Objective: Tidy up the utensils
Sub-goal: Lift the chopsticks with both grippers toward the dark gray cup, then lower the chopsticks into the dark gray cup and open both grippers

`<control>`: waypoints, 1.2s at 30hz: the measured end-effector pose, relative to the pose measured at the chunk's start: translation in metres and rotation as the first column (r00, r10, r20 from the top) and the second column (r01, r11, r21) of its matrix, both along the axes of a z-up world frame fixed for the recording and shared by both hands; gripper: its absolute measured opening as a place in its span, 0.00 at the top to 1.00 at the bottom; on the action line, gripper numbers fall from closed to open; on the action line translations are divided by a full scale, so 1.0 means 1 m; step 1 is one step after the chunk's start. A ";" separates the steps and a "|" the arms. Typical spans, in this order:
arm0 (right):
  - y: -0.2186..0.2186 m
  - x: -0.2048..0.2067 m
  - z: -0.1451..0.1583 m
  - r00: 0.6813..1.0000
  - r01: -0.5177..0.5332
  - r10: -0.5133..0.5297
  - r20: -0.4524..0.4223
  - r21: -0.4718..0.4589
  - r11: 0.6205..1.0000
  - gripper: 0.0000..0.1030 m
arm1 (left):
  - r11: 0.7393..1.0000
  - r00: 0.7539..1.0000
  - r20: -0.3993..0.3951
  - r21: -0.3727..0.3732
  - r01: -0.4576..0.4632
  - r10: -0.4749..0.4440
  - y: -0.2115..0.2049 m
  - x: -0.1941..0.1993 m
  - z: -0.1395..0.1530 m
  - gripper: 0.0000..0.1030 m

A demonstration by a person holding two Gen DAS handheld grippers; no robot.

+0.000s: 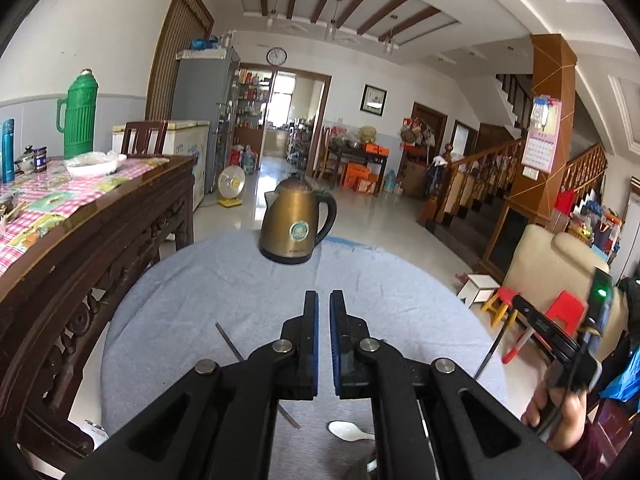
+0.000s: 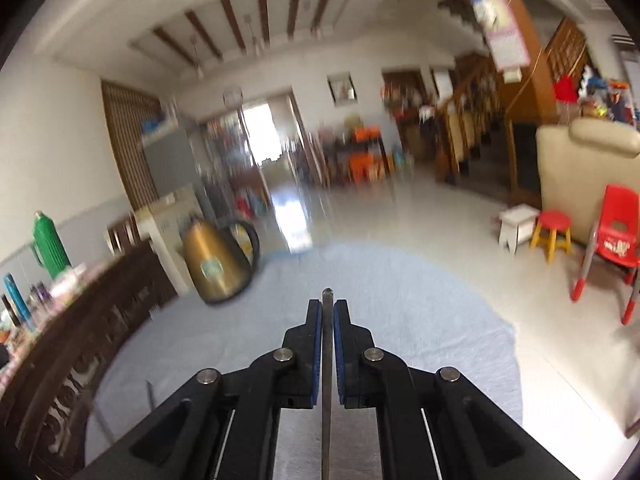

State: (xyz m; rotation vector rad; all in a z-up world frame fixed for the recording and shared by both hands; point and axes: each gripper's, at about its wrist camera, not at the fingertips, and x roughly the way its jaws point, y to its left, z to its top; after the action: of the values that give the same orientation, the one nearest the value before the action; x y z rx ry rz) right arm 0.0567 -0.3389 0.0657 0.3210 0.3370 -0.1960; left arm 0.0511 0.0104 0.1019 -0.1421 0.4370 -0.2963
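Observation:
My left gripper [image 1: 324,297] hangs shut over the round table's grey-blue cloth [image 1: 192,280], with nothing between its blue pads. Under it lie a dark metal chopstick [image 1: 230,342] and a white spoon [image 1: 347,430]. A brass-coloured kettle [image 1: 296,224] stands at the far edge of the cloth. My right gripper [image 2: 327,304] is raised above the table and shut on a second thin dark chopstick [image 2: 327,360], whose tip pokes out past the pads. The left wrist view shows this gripper [image 1: 524,308] at the right in a person's hand, the chopstick [image 1: 488,354] hanging below it. The right wrist view is blurred.
A dark carved sideboard [image 1: 120,232] stands close on the left, bearing a green thermos [image 1: 80,116], a blue bottle [image 1: 8,150] and a white bowl [image 1: 92,166]. To the right are a beige sofa [image 2: 580,160], a red chair [image 2: 616,232] and small stools [image 2: 554,228].

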 end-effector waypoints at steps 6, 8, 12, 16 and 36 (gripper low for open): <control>0.030 -0.046 0.034 0.989 0.002 0.001 0.150 -0.021 1.000 0.94 | 1.000 0.999 0.047 0.013 0.005 -0.006 -0.005 -0.018 0.015 0.95; 0.034 -0.057 0.042 0.984 -0.012 0.012 0.177 0.000 1.000 0.94 | 1.000 0.999 0.038 0.024 0.004 -0.004 -0.003 -0.017 0.013 0.95; 0.037 -0.067 0.047 0.983 -0.020 0.020 0.183 -0.001 1.000 0.94 | 0.999 0.995 -0.092 0.014 -0.040 0.041 0.013 0.021 -0.011 0.92; 0.024 -0.064 0.037 0.988 -0.034 0.028 0.154 0.036 0.999 0.94 | 0.995 0.938 -0.334 0.012 -0.095 0.093 0.035 0.095 -0.062 0.73; -0.028 -0.027 -0.010 0.998 -0.022 0.017 0.069 0.081 0.996 0.94 | 0.952 0.639 -0.718 0.113 -0.284 0.276 0.051 0.303 -0.207 0.68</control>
State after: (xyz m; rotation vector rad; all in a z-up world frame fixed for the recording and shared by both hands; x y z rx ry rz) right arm 0.0301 -0.3673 0.0560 0.4045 0.2815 -0.1517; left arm 0.3543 0.0612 -0.1048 -0.3415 1.2081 0.0923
